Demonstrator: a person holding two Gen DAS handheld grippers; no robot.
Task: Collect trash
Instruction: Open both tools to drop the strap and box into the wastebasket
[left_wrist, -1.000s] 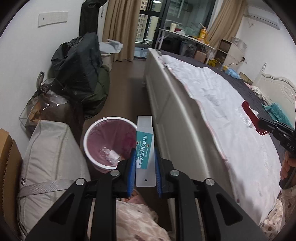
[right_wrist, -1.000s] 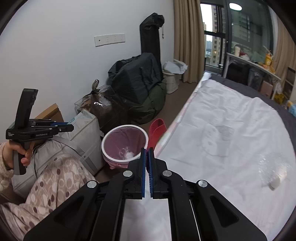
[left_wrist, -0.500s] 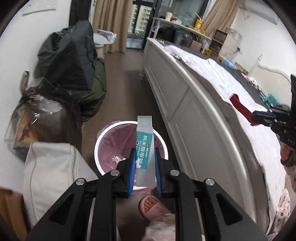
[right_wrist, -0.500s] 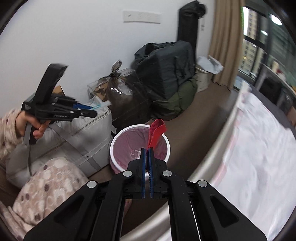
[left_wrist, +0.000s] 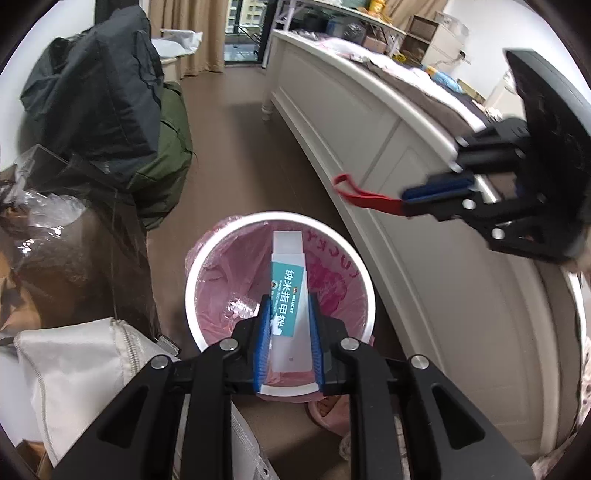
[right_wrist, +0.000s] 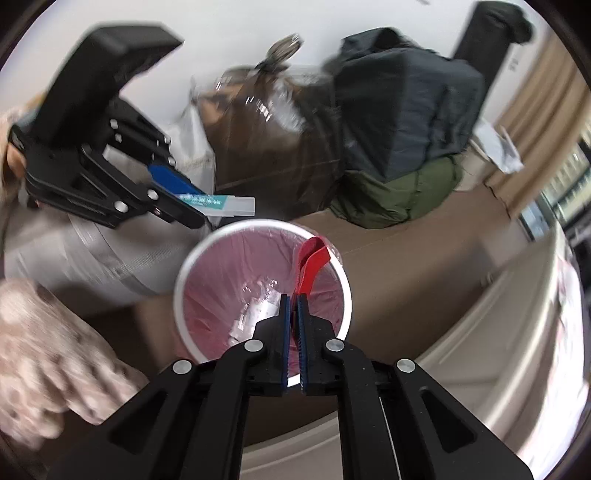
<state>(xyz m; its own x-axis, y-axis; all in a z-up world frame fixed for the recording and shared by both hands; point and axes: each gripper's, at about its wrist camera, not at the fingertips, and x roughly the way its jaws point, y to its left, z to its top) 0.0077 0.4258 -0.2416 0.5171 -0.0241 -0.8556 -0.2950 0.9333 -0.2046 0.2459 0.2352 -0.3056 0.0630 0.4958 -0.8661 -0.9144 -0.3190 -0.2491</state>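
Both grippers hang over the trash bin (left_wrist: 279, 280), a white-rimmed round bin with a pink liner, standing on the brown floor (left_wrist: 236, 155) just beside the white bed frame (left_wrist: 424, 206).

Left gripper (left_wrist: 288, 332): its jaws have just been opening. The white packet with the teal label (left_wrist: 289, 291) stands between the blue pads (left_wrist: 263, 343), upright along the fingers, its top end over the bin mouth. A thin gap shows on the right side of the packet; the pads no longer appear to press it, though the view is too tight to be sure.

Right gripper (right_wrist: 293, 328): its jaws have just been opening too, and stand slightly apart. The red strip (right_wrist: 310, 262) sits in the narrow gap between them, its looped end poking out over the far side of the bin. Grip on it looks loose.

Left view also shows the right gripper to the side, the red strip sticking out sideways from it, above the bin rim and in front of the bed frame.

Around the bin: dark bags (left_wrist: 96, 92), a clear plastic sack (left_wrist: 55, 229), a grey-white bag (left_wrist: 85, 365). A patterned sleeve (right_wrist: 44, 354) shows low in the right view.
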